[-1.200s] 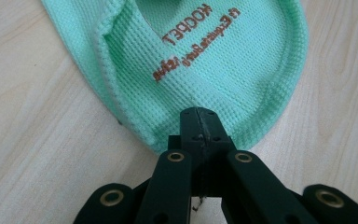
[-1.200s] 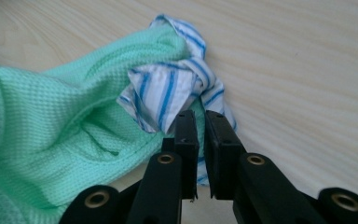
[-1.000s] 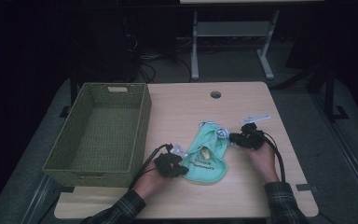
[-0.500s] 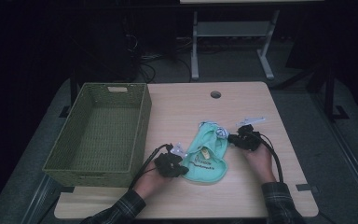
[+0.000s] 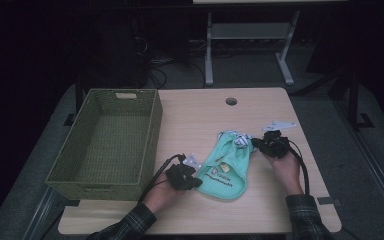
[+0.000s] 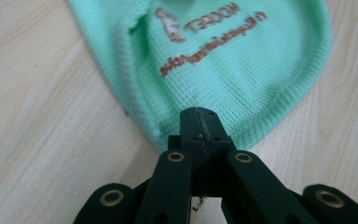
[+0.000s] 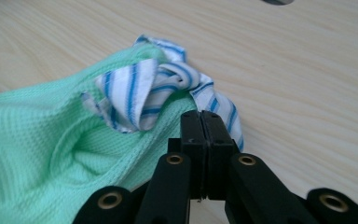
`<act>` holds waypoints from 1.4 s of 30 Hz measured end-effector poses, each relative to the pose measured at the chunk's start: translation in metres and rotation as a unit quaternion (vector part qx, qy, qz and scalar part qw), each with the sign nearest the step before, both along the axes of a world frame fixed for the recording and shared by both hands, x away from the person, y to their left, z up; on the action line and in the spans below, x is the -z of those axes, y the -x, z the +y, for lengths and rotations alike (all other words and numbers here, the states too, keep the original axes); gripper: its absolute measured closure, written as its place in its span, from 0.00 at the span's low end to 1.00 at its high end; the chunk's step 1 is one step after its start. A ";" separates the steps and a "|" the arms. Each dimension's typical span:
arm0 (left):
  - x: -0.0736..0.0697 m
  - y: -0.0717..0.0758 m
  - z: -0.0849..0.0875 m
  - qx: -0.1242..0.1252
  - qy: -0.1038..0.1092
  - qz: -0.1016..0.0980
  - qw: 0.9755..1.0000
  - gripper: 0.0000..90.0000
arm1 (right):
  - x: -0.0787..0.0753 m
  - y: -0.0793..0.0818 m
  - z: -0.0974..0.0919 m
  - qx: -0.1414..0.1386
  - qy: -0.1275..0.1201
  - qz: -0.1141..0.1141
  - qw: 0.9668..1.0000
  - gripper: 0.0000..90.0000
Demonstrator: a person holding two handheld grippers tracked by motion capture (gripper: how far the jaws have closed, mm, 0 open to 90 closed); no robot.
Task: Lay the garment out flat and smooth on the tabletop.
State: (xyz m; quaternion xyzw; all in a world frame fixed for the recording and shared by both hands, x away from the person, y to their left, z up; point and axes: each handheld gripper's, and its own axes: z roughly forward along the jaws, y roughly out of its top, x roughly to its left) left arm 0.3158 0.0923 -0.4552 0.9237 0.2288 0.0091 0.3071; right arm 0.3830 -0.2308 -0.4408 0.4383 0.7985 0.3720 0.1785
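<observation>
- Now the green cloth [image 5: 228,167] lies on the table [image 5: 200,120], just right of the woven basket [image 5: 107,140], which has nothing inside.
- At the cloth's near edge, the left gripper [image 6: 199,122] pinches the hem, jaws pressed together on the fabric.
- At the cloth's far end, the right gripper [image 7: 200,123] has just been closing; its jaws now nip the edge beside the striped blue-white piece [image 7: 144,93].
- Holding two opposite ends probably serves to lift the cloth flat toward the basket.

Lab or office – dark room, cables [image 5: 152,62] on floor, grommeted desk [image 5: 260,112].
</observation>
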 end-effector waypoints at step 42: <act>-0.029 -0.038 -0.021 -0.017 0.041 -0.039 0.998 1.00 | 0.001 0.061 -0.009 -0.038 -0.020 0.025 0.999 1.00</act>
